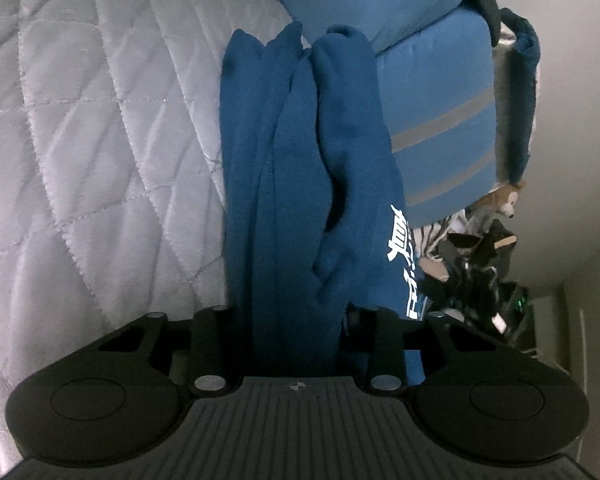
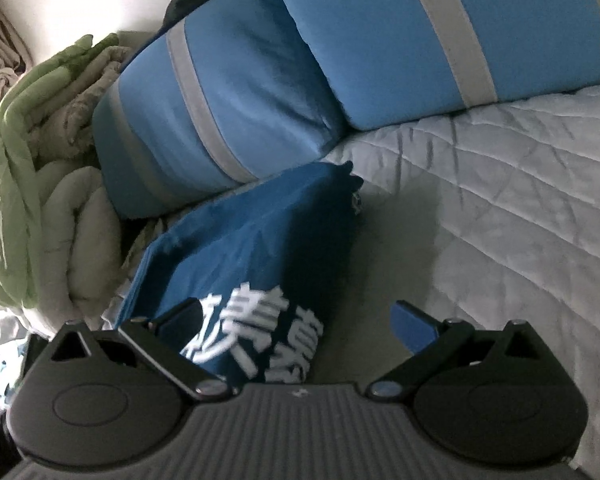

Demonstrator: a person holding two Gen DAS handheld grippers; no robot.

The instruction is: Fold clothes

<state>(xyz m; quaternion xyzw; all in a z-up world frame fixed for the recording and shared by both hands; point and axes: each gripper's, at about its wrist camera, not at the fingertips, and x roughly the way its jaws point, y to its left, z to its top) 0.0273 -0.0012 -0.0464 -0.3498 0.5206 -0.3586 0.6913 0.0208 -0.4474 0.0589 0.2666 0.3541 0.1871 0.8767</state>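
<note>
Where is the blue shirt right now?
The blue shirt hangs bunched in the left gripper; in the right wrist view it lies on the quilt, against the striped pillows.

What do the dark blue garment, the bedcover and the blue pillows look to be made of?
Dark blue garment: soft matte knit, probably cotton jersey, falling in limp folds, with white print. Bedcover: pale quilted fabric with a slight sheen and stitched diamond lines. Blue pillows: smooth, satiny woven cloth with grey stripes, judging by the highlights.
</note>
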